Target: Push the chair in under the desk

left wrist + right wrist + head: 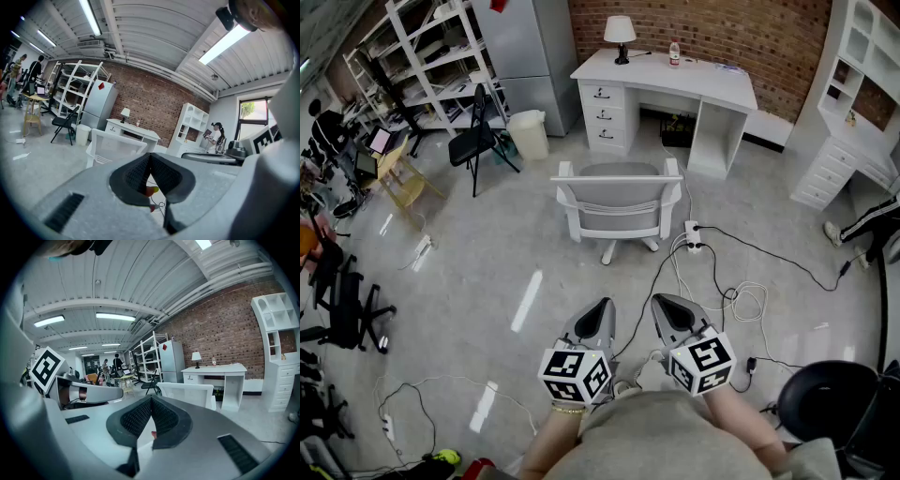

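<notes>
well beyond left gripper (601,307) and right gripper (662,302), chair (619,199) before desk (675,81)

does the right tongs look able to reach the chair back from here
Not from here, likely: the chair stands well ahead of the shut right tongs. The way looks free, though, only floor cables between.

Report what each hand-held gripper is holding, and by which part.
Nothing is held. The left hand-held gripper and the right hand-held gripper are both shut and empty; the chair stands untouched ahead of them.
</notes>
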